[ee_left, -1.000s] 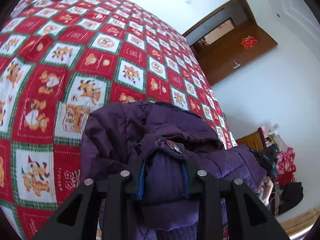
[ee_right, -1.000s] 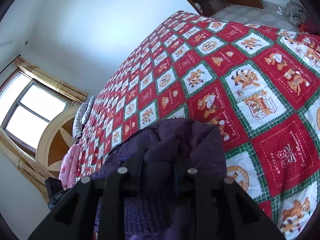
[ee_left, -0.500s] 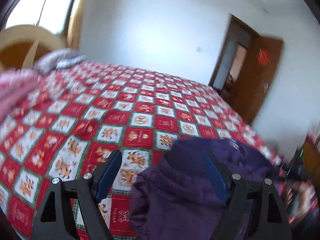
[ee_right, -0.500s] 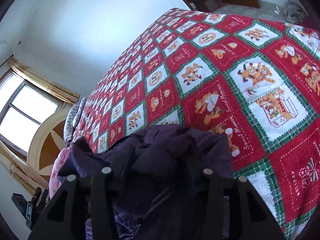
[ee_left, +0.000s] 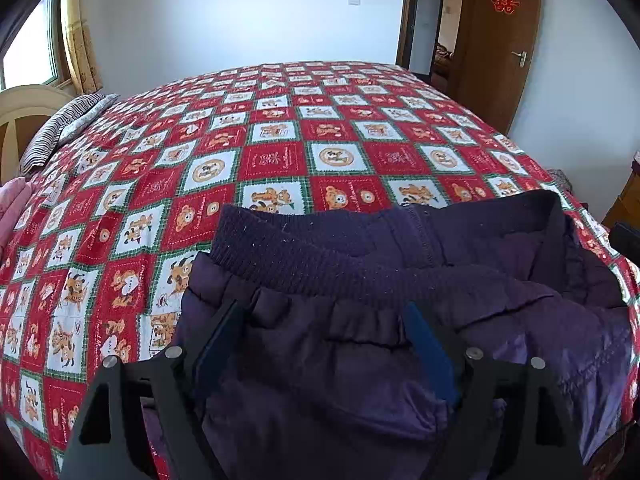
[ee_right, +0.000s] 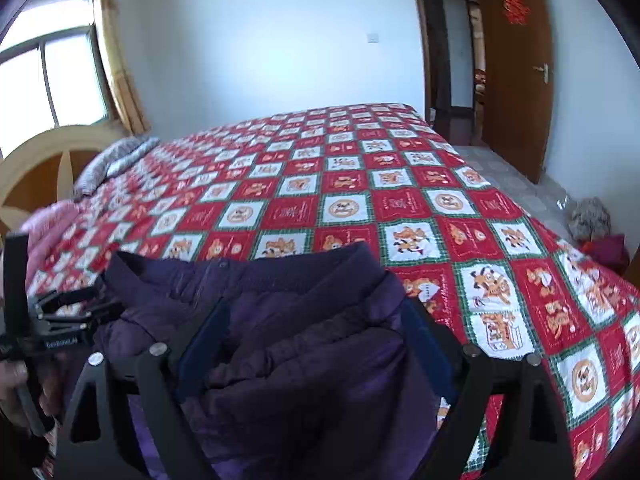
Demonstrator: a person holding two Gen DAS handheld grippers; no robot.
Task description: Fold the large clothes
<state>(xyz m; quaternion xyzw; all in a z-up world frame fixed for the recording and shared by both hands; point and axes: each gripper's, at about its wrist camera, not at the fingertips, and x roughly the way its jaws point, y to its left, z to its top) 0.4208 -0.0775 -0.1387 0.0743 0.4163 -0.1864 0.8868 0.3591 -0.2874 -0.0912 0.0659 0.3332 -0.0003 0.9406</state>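
A dark purple padded garment [ee_left: 360, 344] with a ribbed knit band [ee_left: 304, 256] lies on the near part of the bed. It also shows in the right wrist view [ee_right: 288, 332]. My left gripper [ee_left: 320, 336] is open, its fingers spread wide over the garment's left end. My right gripper [ee_right: 316, 332] is open, its fingers spread over the garment's right end. The left gripper also shows in the right wrist view [ee_right: 60, 320], at the far left beside the garment.
The bed has a red, white and green cartoon quilt [ee_left: 280, 152]. A striped pillow [ee_left: 60, 128] and pink bedding [ee_left: 12, 208] lie at the left by the headboard. A brown door [ee_left: 500, 40] stands open at the far right. Bags [ee_right: 592, 224] sit on the floor right of the bed.
Both grippers were shut on the purple garment and have opened. Both views have levelled out and pulled back, and the garment now lies on the quilt.
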